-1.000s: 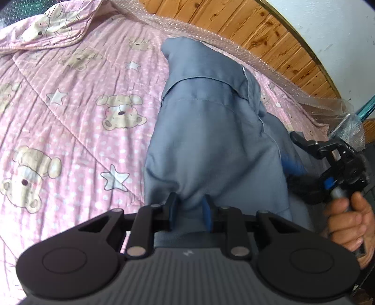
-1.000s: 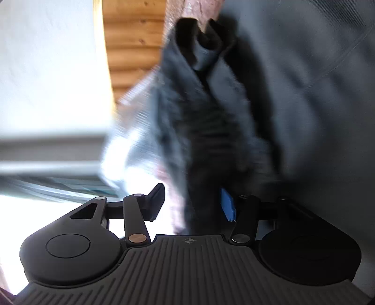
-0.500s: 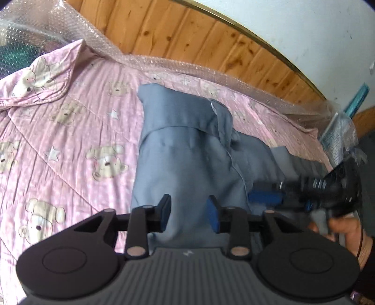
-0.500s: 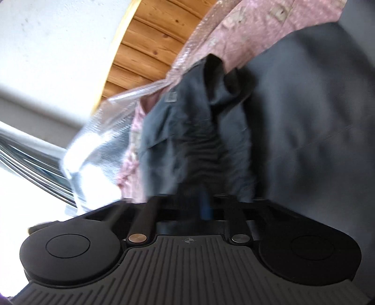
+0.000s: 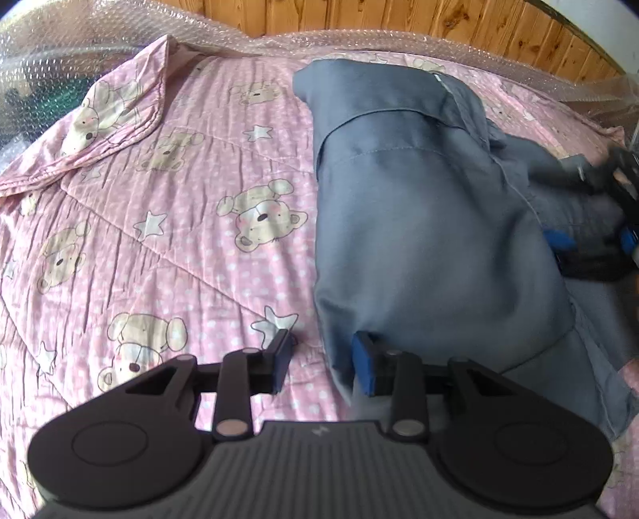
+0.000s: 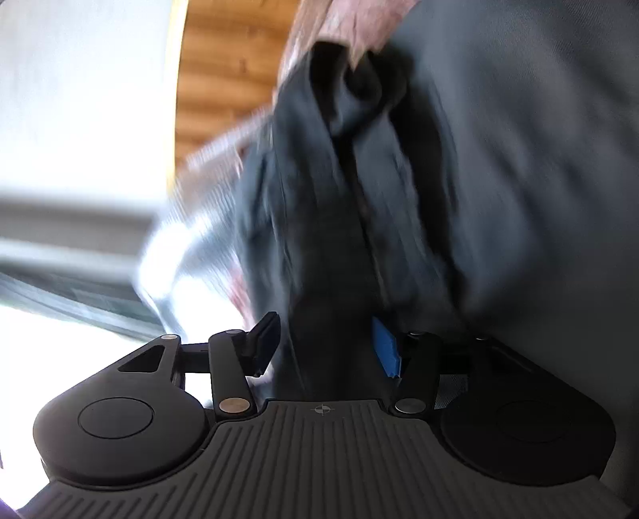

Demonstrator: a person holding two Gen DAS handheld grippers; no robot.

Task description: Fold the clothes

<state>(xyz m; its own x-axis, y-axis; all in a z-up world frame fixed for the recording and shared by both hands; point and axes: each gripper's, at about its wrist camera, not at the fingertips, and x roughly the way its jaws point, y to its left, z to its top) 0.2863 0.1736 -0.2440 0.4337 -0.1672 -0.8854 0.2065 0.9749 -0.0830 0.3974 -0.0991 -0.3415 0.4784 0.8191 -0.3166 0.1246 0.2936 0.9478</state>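
A grey-blue garment (image 5: 423,223) lies partly folded on a pink teddy-bear quilt (image 5: 167,223). My left gripper (image 5: 323,365) is open at the garment's near left edge, the right finger against the cloth, the left finger over the quilt. My right gripper (image 5: 591,247) shows at the garment's far right side. In the right wrist view the right gripper (image 6: 325,345) is open with a bunched dark fold of the garment (image 6: 359,207) between its fingers. That view is motion-blurred.
A turned-back corner of the quilt (image 5: 116,115) lies at the far left. Bubble wrap (image 5: 239,32) runs along a wooden headboard (image 5: 359,16) behind the bed. A white wall (image 6: 80,100) and window frame are at the left in the right wrist view.
My left gripper has opened wider and shifted left to the garment's edge. My right gripper, shut half a second ago, is open again with the fold between its fingers.
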